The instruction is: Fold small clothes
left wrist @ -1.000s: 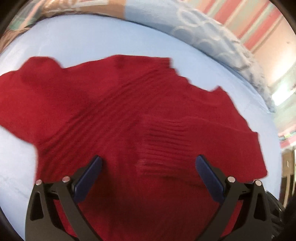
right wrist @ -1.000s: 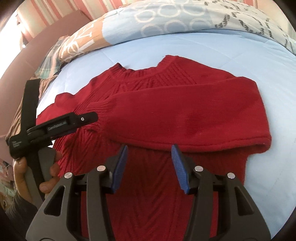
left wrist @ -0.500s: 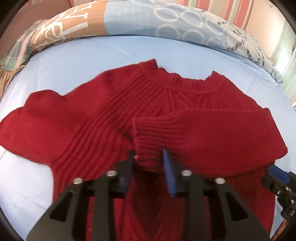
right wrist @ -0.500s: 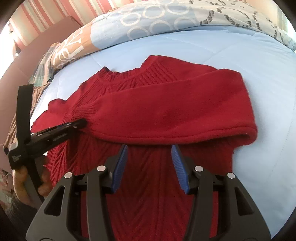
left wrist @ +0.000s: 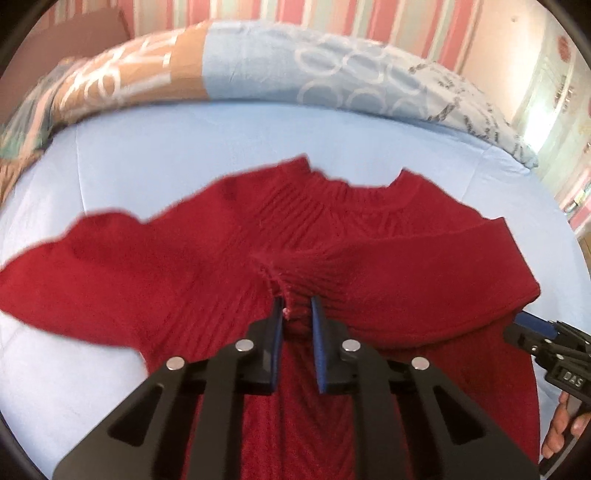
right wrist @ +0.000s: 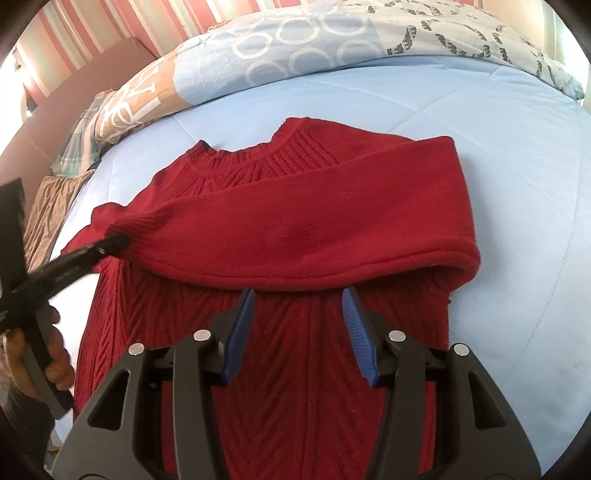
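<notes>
sweater: red knit sweater [right wrist: 295, 229] lies front-up on the light blue bedspread [right wrist: 498, 155], neckline toward the patterned duvet [right wrist: 303, 48] at the far side
folded sleeve: one sleeve [right wrist: 314, 221] is laid across the chest, fold edge at the sweater's right side in the right wrist view, ribbed cuff [left wrist: 295, 280] ending near the middle
left gripper: left gripper [left wrist: 297, 314] – jaws have just been closing, now pinched on the cuff; knit bunched between the blue pads, cuff pulled up into a small peak
right gripper: right gripper [right wrist: 297, 317] – jaws spread about halfway, nothing between them, above the sweater body just below the sleeve's lower edge; contact with the knit cannot be told
other sleeve: second sleeve [left wrist: 92, 269] spread out flat to the left in the left wrist view, tip cut off by the frame edge
edges: sleeve fold [right wrist: 461, 206] sits well inside the bedspread; hem of the sweater runs out of both frames under the gripper bodies
open room: bare bedspread on all visible sides – wide strip between neckline and duvet, wide area beyond the sleeve fold, smaller patch past the spread sleeve
hidden: lower sweater body and hem covered by both gripper frames; the part of the cuff inside the left pads not visible
hard to make out: left wrist view is motion-blurred along the sweater's outline; the person's hand [right wrist: 48, 354] on the left gripper handle is only partly in frame
background: striped pink wall [left wrist: 332, 22] behind the bed, brown headboard [right wrist: 74, 85] at the left corner in the right wrist view
</notes>
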